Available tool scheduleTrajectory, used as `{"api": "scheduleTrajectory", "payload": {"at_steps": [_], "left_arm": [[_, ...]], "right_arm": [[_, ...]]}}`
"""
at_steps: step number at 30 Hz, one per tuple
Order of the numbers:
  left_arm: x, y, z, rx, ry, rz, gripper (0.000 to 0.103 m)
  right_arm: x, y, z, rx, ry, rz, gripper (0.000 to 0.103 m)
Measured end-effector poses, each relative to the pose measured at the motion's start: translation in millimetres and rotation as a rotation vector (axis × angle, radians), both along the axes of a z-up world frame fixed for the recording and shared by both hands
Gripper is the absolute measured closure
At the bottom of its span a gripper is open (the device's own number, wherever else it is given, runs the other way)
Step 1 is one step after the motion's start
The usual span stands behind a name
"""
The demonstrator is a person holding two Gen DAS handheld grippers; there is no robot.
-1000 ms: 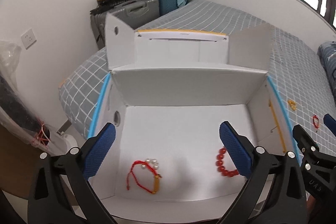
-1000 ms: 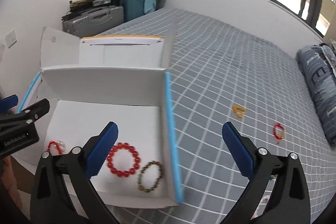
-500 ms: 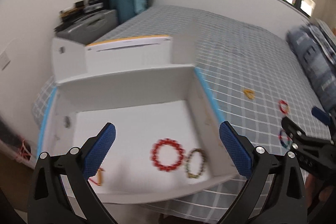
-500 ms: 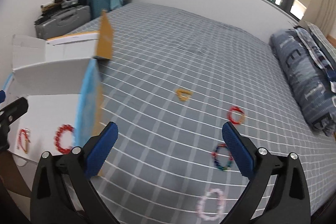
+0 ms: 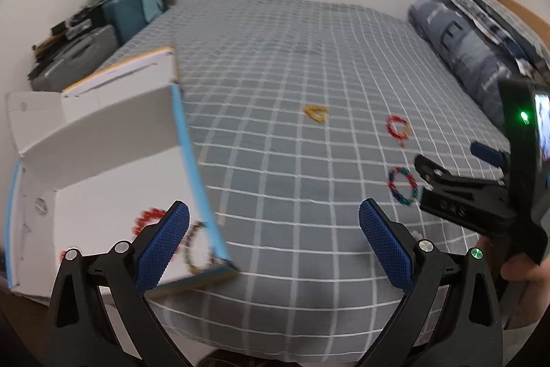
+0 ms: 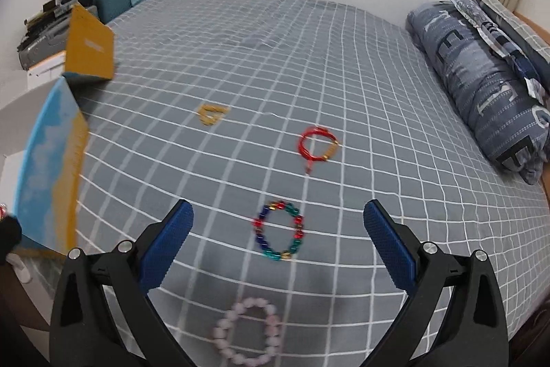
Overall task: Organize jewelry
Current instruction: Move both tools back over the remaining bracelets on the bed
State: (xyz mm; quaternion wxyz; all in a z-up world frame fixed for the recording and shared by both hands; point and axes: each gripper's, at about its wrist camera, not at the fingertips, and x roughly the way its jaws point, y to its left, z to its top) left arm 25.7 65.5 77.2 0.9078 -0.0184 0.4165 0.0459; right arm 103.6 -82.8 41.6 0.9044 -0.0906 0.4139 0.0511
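A white cardboard box (image 5: 103, 133) with blue edges stands open at the bed's left edge; red beads (image 5: 147, 217) and a brown bead bracelet (image 5: 194, 246) lie inside. On the grey checked bed lie a yellow piece (image 6: 211, 114), a red cord bracelet (image 6: 316, 143), a multicolour bead bracelet (image 6: 278, 236) and a pink bead bracelet (image 6: 245, 336). My right gripper (image 6: 278, 241) is open, its fingers wide on either side of the multicolour bracelet, above it. My left gripper (image 5: 273, 246) is open over the bed beside the box's right wall, holding nothing.
A folded blue patterned quilt (image 6: 481, 67) lies along the bed's right side. Suitcases and clutter (image 5: 92, 33) stand against the far left wall. The box's wall (image 6: 51, 174) rises left of my right gripper. A hand (image 5: 522, 270) holds the right gripper's handle.
Both grippers have swung right, away from the box interior and out over the bed. The multicolour bracelet now lies between my right gripper's open fingers.
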Motion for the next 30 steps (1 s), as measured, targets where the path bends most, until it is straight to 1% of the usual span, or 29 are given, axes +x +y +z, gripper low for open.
{"api": "scheduleTrajectory", "payload": {"at_steps": [3,7,10,14,17,20,23,25,27,30], "left_arm": [[3,-24,-18,0.008,0.019,-0.036,0.006],[5,-51,-40,-0.01,0.035,-0.074,0.006],[11,-64,-57,-0.019,0.059,-0.085,0.006],[24,-81,-87,0.007,0.097,-0.091,0.006],[31,-90,-106,-0.012,0.126,-0.1,0.006],[34,-95,-120,-0.024,0.139,-0.117,0.006],[34,-101,-130,-0.016,0.154,-0.137,0.006],[35,-102,-135,-0.027,0.162,-0.143,0.006],[35,-102,-140,-0.037,0.167,-0.147,0.006],[34,-106,-144,-0.021,0.169,-0.165,0.006]], "right_arm": [[8,-14,-16,0.025,0.025,-0.016,0.008],[18,-28,-42,0.053,0.061,-0.027,0.008],[25,-35,-55,0.065,0.082,-0.034,0.008],[36,-48,-69,0.088,0.111,-0.05,0.008],[43,-50,-76,0.075,0.129,-0.052,0.008],[50,-50,-81,0.058,0.141,-0.048,0.008],[55,-54,-87,0.076,0.162,-0.054,0.008],[56,-56,-91,0.098,0.179,-0.065,0.008],[58,-55,-97,0.087,0.192,-0.061,0.008],[60,-56,-102,0.082,0.202,-0.07,0.009]]}}
